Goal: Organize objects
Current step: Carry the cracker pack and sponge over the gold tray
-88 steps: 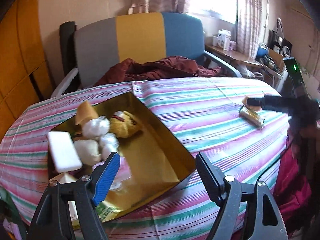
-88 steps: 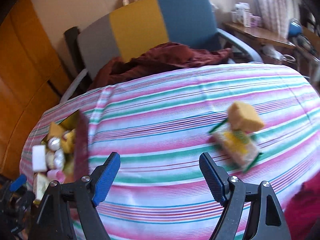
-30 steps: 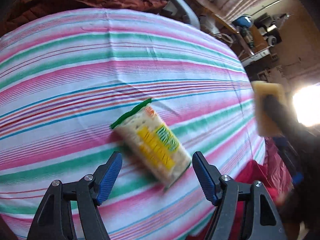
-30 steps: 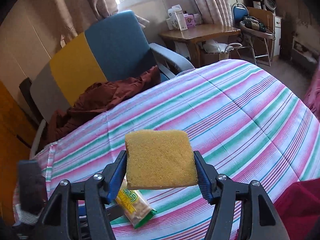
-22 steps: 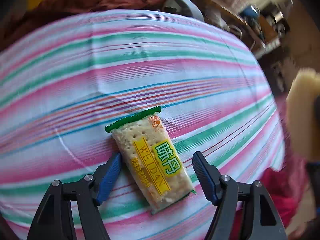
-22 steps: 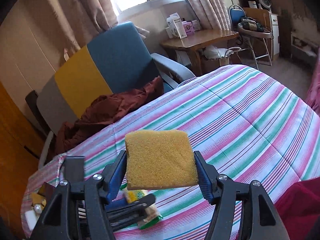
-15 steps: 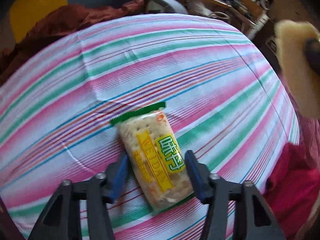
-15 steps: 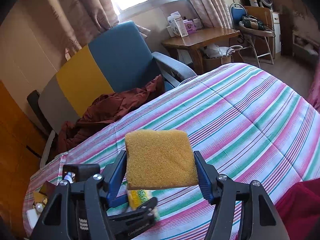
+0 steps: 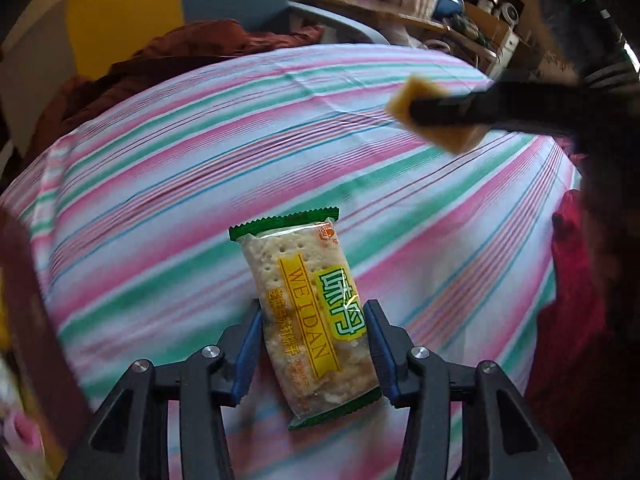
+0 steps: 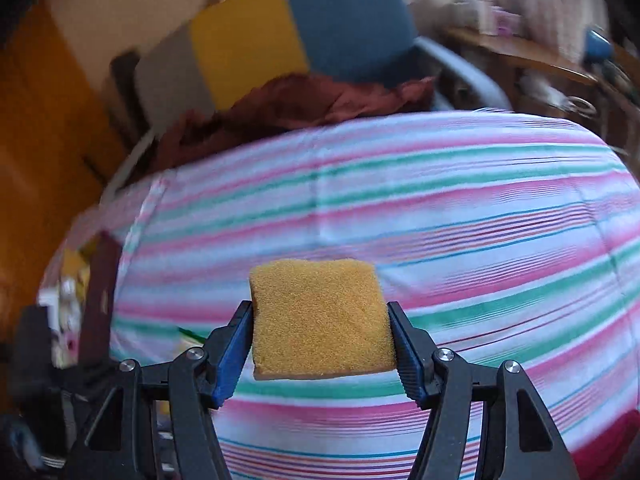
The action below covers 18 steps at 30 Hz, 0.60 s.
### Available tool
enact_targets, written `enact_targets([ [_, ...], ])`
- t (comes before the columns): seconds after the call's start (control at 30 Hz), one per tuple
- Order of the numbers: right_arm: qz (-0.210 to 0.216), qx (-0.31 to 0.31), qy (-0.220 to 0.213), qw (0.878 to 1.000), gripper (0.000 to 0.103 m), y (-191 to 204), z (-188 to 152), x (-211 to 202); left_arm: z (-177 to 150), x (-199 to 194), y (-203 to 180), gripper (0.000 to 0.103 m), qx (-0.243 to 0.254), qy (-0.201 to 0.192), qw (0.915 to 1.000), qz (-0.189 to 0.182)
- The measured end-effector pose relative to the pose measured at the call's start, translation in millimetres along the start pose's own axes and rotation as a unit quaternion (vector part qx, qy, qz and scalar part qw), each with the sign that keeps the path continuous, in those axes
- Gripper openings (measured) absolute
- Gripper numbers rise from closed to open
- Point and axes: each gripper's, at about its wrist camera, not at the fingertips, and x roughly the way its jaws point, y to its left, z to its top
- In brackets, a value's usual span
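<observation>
- Left hand-held gripper [image 9: 316,354]: jaws have just been closing; the blue pads now press both long sides of the cracker pack [image 9: 310,312]. A second ago the same pack lies loose on the cloth between wide jaws.
- Pack position: near end clamped, far green-edged end sticking forward over the striped worktop [image 9: 160,184]. Whether it is clear of the cloth I cannot tell; motion blur on the stripes below.
- Right hand-held gripper [image 10: 320,340]: about half open, clamped on the yellow sponge [image 10: 320,320], held flat above the worktop. Grip looks the same as a second ago.
- Left view confirms: sponge [image 9: 436,114] carried in the air at upper right, well apart from the pack.
- Tin [image 10: 100,280] with items inside shows at the left edge of the right view, blurred.
- Judgement: both loose items are now in hand; pick-up phase done. Next step is probably transport to the tin and release.
- Risk: the slick wrapper may slip or pivot in the pads.
</observation>
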Motion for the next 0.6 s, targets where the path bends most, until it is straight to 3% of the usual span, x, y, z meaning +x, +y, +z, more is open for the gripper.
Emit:
enact_targets([
  [0.37, -0.035, -0.076, 0.063, 0.995, 0.064, 47, -24, 43, -23, -95, 32, 0.049, -0.026, -0.112, 0.9928, 0.034],
  [0.5, -0.055, -0.084, 0.072, 0.992, 0.064, 60, -28, 46, -32, -119, 44, 0.049, -0.043, -0.137, 0.9883, 0.052],
  [0.6, -0.046, -0.075, 0.074, 0.993, 0.063, 68, -28, 45, -41, -131, 52, 0.049, -0.053, -0.148, 0.9853, 0.067],
])
